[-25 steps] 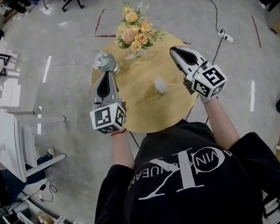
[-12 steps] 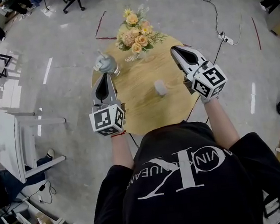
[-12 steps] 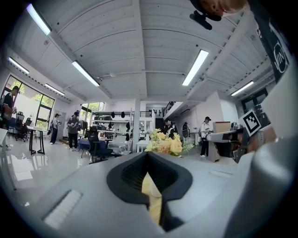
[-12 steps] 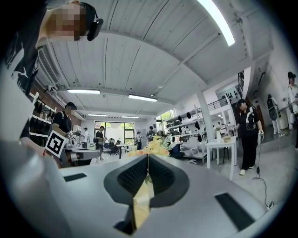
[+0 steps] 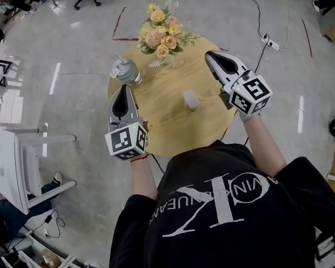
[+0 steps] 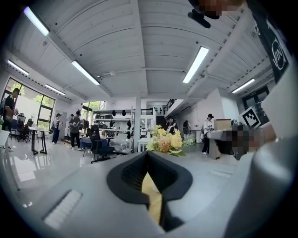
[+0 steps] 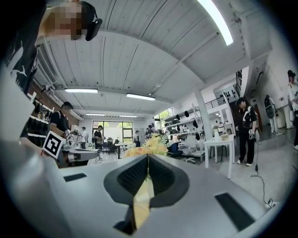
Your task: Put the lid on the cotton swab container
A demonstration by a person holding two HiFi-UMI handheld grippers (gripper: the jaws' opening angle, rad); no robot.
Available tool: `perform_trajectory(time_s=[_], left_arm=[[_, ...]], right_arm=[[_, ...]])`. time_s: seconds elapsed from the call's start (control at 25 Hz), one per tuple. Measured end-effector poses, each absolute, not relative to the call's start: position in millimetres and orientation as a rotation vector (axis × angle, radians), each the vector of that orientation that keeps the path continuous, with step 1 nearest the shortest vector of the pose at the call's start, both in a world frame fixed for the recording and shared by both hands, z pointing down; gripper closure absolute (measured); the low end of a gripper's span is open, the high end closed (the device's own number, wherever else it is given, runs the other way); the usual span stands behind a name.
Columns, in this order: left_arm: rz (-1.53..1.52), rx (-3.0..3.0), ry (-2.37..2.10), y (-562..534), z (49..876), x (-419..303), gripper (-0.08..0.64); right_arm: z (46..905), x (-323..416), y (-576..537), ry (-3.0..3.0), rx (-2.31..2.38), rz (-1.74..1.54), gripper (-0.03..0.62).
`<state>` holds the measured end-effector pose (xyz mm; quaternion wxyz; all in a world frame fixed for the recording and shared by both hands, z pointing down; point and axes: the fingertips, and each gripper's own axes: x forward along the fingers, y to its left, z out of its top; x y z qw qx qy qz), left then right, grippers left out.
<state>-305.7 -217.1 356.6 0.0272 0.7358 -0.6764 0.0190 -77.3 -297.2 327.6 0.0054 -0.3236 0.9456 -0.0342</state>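
A small white cylinder (image 5: 191, 100), seemingly the cotton swab container, stands near the middle of the round wooden table (image 5: 166, 124). I cannot make out its lid. My left gripper (image 5: 124, 88) hovers over the table's left edge, shut and empty. It points towards a grey rounded object (image 5: 124, 70) with a small clear jar (image 5: 138, 79) beside it. My right gripper (image 5: 210, 56) hangs over the right edge, also shut with nothing in it. The left gripper view shows its jaws (image 6: 147, 153) pressed together. The right gripper view shows its jaws (image 7: 148, 155) closed the same way. The cylinder lies between the two grippers, apart from both.
A bouquet of yellow and pink flowers (image 5: 162, 33) stands at the table's far edge, also seen as flowers (image 6: 165, 139) and flowers (image 7: 144, 146). A white table (image 5: 9, 172) stands on the left. A power strip and cable (image 5: 270, 43) lie on the floor at the right. People stand in the background.
The head view has shifted slightly. Both grippers and the things on the table keep their places.
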Motion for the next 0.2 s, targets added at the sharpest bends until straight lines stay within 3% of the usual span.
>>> perform_trajectory(time_s=[0.2], left_arm=[[0.064,2.279,-2.087,-217.5,357.8,-307.9,0.548]], right_arm=[[328.0,-80.8,-295.8,2.960,-0.995,-0.098,0.577]])
